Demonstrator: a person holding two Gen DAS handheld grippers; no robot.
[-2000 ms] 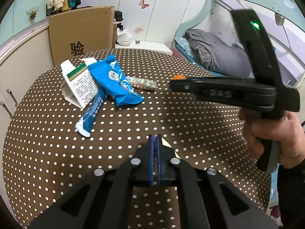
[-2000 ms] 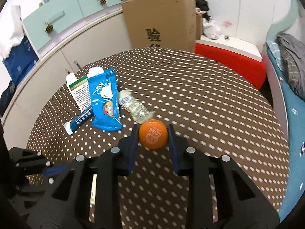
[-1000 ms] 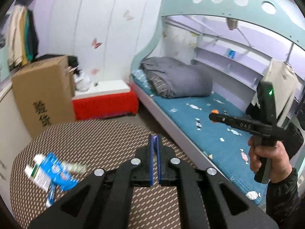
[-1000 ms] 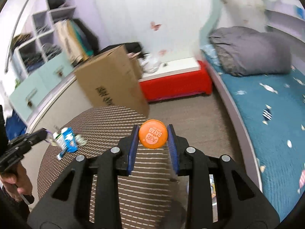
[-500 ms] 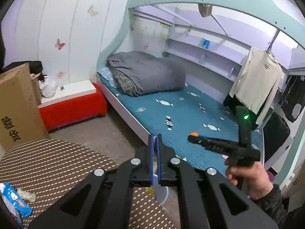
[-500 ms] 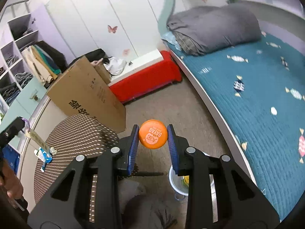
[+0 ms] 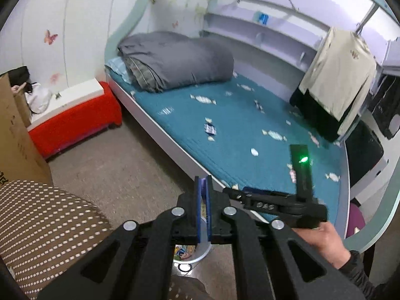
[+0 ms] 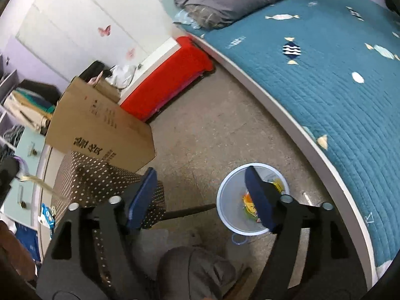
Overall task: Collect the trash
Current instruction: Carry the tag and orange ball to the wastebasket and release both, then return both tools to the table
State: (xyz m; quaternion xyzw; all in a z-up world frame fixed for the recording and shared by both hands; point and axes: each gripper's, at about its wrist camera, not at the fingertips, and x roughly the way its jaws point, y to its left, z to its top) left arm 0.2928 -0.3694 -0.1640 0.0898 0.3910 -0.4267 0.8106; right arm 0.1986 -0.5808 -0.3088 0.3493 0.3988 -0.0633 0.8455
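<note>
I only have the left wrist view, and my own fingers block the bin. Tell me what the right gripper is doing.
Observer: The right gripper has just been opening. Its jaws stand wide with nothing between them.
Operator: Give me its place relative to the bin.
Observer: It hangs above the white bin on the floor. In the right wrist view, one finger overlaps the bin's mouth.
Operator: Report what is in the bin.
Observer: Colourful wrappers, orange and yellow, lie at the bottom.
</note>
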